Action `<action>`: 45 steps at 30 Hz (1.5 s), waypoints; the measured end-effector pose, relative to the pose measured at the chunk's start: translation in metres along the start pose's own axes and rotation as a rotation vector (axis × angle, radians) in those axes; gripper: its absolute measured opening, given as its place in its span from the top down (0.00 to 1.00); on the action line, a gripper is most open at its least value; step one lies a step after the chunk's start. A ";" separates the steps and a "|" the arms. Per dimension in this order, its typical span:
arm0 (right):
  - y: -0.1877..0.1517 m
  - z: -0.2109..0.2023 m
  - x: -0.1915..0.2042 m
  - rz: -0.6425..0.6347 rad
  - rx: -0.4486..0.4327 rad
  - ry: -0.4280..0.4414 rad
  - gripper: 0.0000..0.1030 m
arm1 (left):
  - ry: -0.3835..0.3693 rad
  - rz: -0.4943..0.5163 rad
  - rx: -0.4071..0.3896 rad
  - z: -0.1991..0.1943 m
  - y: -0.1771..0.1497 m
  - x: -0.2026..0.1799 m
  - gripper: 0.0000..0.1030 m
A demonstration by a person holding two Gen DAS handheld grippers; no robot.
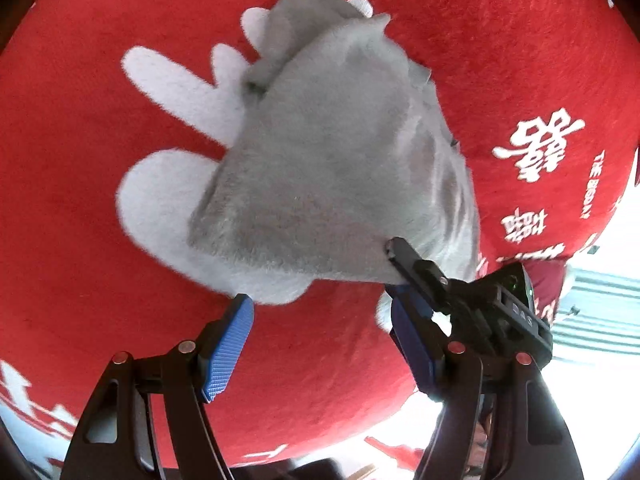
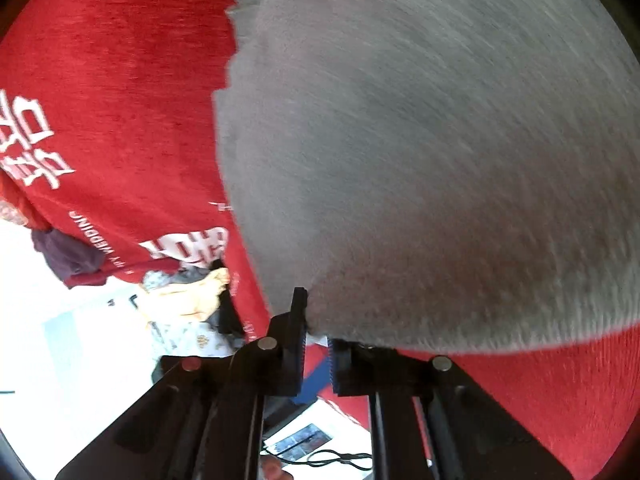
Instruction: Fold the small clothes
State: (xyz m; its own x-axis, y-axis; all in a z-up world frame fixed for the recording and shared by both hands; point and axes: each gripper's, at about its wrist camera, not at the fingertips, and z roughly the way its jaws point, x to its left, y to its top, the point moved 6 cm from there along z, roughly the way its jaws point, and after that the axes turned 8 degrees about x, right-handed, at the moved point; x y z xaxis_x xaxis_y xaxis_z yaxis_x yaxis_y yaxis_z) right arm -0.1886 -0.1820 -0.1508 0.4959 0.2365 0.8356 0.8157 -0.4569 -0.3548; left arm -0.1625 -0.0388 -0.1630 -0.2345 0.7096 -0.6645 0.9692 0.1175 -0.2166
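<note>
A small grey fleece garment point(image 1: 332, 160) lies folded on a red blanket point(image 1: 80, 160) with white print. My left gripper point(image 1: 320, 336) is open and empty, its blue pads just short of the garment's near edge. My right gripper point(image 1: 404, 256) enters from the right in the left wrist view and pinches the garment's near corner. In the right wrist view the grey garment point(image 2: 420, 140) fills most of the frame and my right gripper point(image 2: 318, 344) is shut on its lower edge.
The red blanket point(image 2: 120, 100) has white characters and shapes printed on it. Past its edge lies a pile of other clothes point(image 2: 192, 300), yellow and patterned, on a pale floor. A dark cable point(image 2: 332, 458) lies below.
</note>
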 end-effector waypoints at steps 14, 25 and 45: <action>0.007 -0.011 0.020 -0.038 0.024 0.015 0.91 | -0.170 -0.167 -0.151 -0.003 0.044 -0.015 0.30; -0.013 0.002 0.016 -0.151 0.209 -0.205 0.87 | 0.068 -0.102 -0.233 -0.001 0.067 -0.030 0.58; 0.099 0.090 0.163 -0.543 0.597 -0.692 0.20 | 0.785 0.702 -0.363 0.012 0.042 -0.095 0.89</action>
State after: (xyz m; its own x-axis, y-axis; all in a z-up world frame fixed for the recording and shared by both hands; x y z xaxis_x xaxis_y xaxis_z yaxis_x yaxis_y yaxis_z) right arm -0.0008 -0.1116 -0.0877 -0.0706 0.8047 0.5895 0.8995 0.3068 -0.3110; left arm -0.0999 -0.1098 -0.1173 0.3632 0.9255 0.1075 0.8625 -0.3776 0.3368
